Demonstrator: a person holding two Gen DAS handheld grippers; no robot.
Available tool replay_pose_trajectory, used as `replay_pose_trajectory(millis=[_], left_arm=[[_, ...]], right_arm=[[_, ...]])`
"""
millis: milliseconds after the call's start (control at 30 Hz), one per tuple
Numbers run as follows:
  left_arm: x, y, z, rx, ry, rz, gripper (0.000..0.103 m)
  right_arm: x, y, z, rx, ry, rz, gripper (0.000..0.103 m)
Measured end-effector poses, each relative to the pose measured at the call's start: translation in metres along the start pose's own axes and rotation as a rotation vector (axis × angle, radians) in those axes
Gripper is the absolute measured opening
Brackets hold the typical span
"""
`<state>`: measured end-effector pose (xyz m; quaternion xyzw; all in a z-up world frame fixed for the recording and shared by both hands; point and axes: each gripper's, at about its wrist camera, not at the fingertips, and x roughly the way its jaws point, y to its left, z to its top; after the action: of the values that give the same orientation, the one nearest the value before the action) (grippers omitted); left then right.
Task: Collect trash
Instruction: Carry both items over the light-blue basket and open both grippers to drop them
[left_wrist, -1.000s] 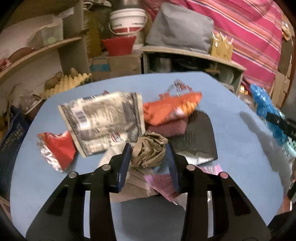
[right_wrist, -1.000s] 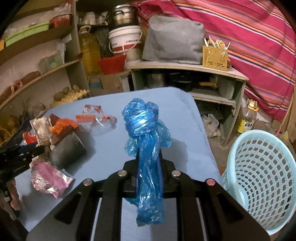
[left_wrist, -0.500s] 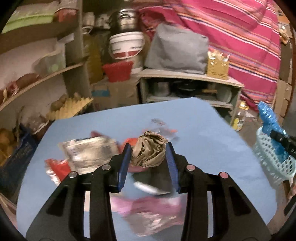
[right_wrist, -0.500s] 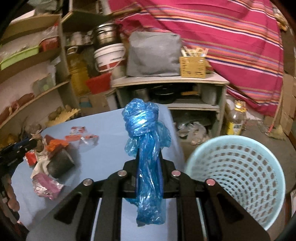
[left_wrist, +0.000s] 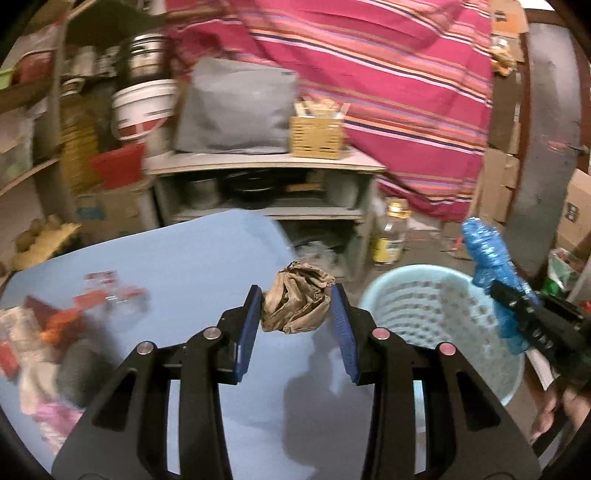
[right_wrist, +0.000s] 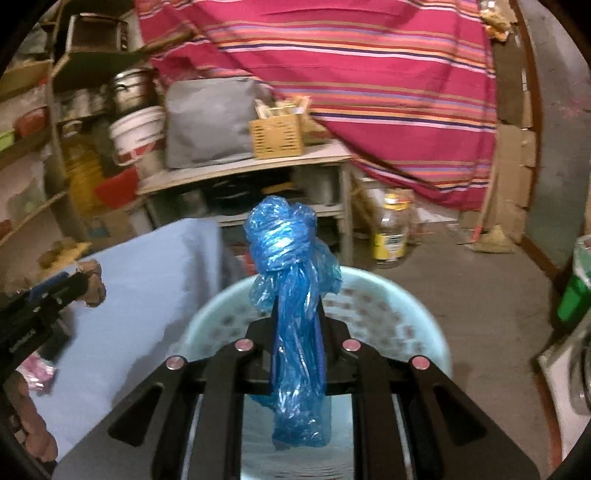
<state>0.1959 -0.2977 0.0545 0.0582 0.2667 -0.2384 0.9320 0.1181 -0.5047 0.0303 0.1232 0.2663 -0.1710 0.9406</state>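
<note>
My left gripper (left_wrist: 297, 295) is shut on a crumpled brown paper ball (left_wrist: 297, 301) and holds it above the blue table (left_wrist: 177, 266), near its right edge. My right gripper (right_wrist: 297, 314) is shut on a knotted blue plastic bag (right_wrist: 291, 258) and holds it right over the light blue basket (right_wrist: 406, 314). The basket (left_wrist: 424, 302) stands on the floor right of the table. The right gripper with the blue bag (left_wrist: 487, 254) shows over the basket's far side in the left wrist view. The left gripper with the paper ball (right_wrist: 92, 284) shows at the left in the right wrist view.
Several wrappers (left_wrist: 55, 325) lie on the table's left part, with a pink one (left_wrist: 55, 417) at the front. A grey shelf unit (left_wrist: 258, 184) and a glass jar (left_wrist: 389, 236) stand behind. A green object (right_wrist: 576, 288) stands right of the basket.
Both grippers have swung right, away from the wrapper pile. The right gripper with the blue bag now hangs over the basket. The left gripper with the paper ball has neared the table's right edge.
</note>
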Motion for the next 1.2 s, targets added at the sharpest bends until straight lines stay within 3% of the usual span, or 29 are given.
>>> replay_pose_trajectory(millis=[267, 533, 700, 800, 967, 1000, 1033, 1067, 1100, 1200], left_arm=[[0.035, -0.079, -0.002, 0.055, 0.026, -0.074, 0.039], [0.064, -0.092, 0.002, 0.054, 0.073, -0.063, 0.041], [0.061, -0.090, 0.004, 0.041, 0.068, -0.046, 0.073], [0.055, -0.081, 0.006, 0.020, 0.058, -0.038, 0.086], [0.044, -0.063, 0.009, -0.001, 0.028, -0.012, 0.093], [0.042, -0.060, 0.009, 0.002, 0.020, -0.001, 0.094], [0.039, -0.057, 0.010, 0.006, 0.012, 0.011, 0.095], [0.037, -0.054, 0.009, 0.008, 0.005, 0.026, 0.098], [0.035, -0.050, 0.009, 0.007, -0.001, 0.037, 0.098], [0.030, -0.041, 0.007, 0.008, 0.000, 0.043, 0.098]], right_arm=[[0.016, -0.041, -0.004, 0.085, 0.048, -0.014, 0.015], [0.019, -0.039, -0.010, 0.089, 0.076, 0.000, 0.015], [0.017, -0.033, -0.013, 0.080, 0.082, 0.000, 0.015], [0.019, -0.035, -0.013, 0.086, 0.089, 0.002, 0.015], [0.015, -0.028, -0.013, 0.064, 0.067, -0.015, 0.017], [0.015, -0.028, -0.013, 0.063, 0.066, -0.019, 0.019], [0.015, -0.027, -0.013, 0.062, 0.065, -0.027, 0.031], [0.016, -0.027, -0.013, 0.064, 0.064, -0.036, 0.051], [0.016, -0.026, -0.014, 0.067, 0.061, -0.042, 0.058], [0.014, -0.023, -0.014, 0.070, 0.054, -0.043, 0.061]])
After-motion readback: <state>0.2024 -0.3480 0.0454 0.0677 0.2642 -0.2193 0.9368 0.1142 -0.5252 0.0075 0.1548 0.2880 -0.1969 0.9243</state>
